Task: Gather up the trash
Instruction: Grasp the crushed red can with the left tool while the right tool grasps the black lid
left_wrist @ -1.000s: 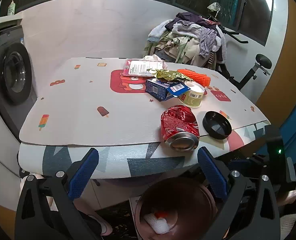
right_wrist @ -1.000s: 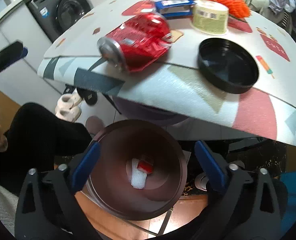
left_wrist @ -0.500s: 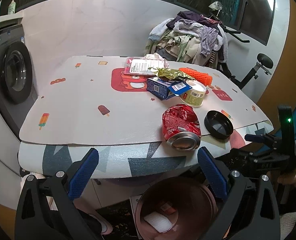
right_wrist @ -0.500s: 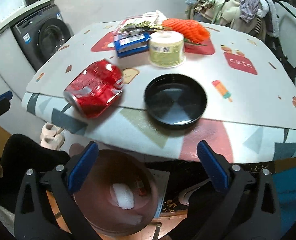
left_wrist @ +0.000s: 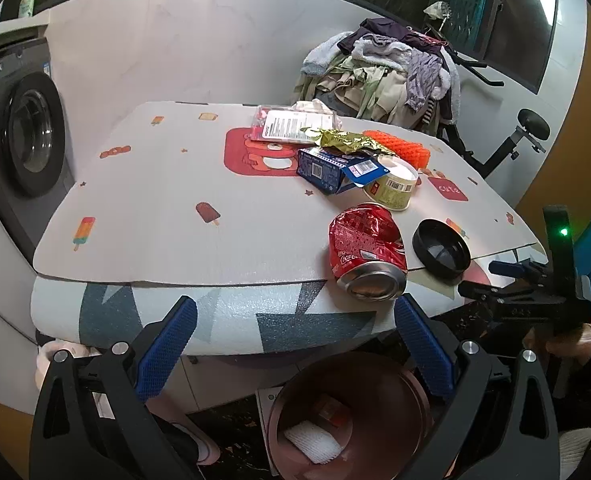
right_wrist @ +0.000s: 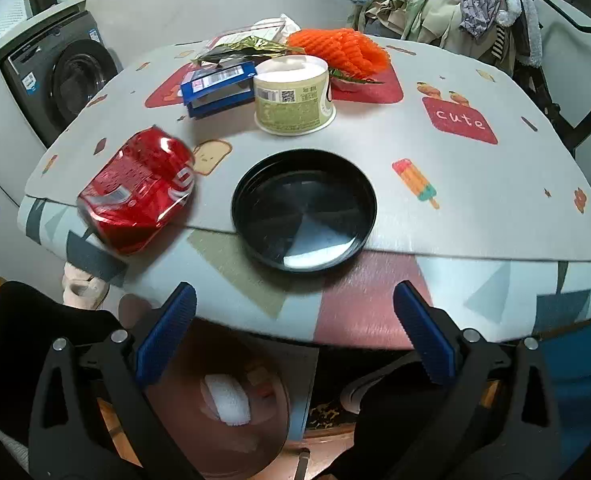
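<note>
Both my grippers are empty right now, left gripper (left_wrist: 293, 344) and right gripper (right_wrist: 293, 330) each with jaws spread wide, hovering low at the table (right_wrist: 475, 184) edge. Closest trash is the black lid (right_wrist: 303, 210) dead center of the right view and the crushed red can (right_wrist: 137, 190) at center left, both hanging a bit over the edge. I reckon the lid is the easy next pick: come in level, pinch the rim, don't shove it off. The can looks slippery and dented, so grab across the flat sides. The bin (left_wrist: 351, 416) sits on the floor at the bottom of the left view, already holding a white wad (left_wrist: 313, 442) and some small reddish scrap. The paper tub (right_wrist: 293, 94) further back has its inside hidden.
</note>
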`<state>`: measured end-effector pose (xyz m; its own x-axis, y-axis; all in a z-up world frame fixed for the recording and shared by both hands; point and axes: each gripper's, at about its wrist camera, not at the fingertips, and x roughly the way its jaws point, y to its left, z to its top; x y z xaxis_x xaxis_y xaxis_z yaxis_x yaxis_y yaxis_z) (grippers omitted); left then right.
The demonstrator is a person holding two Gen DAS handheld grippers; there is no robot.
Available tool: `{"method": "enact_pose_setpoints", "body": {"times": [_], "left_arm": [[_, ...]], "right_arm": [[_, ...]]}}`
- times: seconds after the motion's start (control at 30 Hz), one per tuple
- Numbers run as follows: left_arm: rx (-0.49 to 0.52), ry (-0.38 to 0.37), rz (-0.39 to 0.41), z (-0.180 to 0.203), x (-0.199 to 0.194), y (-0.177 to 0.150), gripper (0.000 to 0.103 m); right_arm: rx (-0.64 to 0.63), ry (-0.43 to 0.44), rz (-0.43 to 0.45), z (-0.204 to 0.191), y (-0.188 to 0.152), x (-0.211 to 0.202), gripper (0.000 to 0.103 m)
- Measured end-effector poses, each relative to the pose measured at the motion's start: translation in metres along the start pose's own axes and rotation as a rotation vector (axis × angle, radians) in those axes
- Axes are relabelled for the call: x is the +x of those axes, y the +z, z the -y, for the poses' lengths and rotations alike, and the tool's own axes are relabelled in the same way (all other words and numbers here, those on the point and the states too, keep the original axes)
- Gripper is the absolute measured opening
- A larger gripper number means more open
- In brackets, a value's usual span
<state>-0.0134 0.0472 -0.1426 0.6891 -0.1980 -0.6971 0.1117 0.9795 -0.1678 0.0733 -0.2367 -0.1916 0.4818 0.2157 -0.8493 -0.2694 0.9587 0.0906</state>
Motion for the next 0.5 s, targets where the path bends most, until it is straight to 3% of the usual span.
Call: {"method": "enact_pose_setpoints", "body": {"times": [0.5], "left_arm": [[-0.048,-0.022,-0.053,-0.01,0.024,0.007,0.097]], "right_arm": [[-0.016,-0.031,-0.005,0.008,0.037,0.047,0.097]]}}
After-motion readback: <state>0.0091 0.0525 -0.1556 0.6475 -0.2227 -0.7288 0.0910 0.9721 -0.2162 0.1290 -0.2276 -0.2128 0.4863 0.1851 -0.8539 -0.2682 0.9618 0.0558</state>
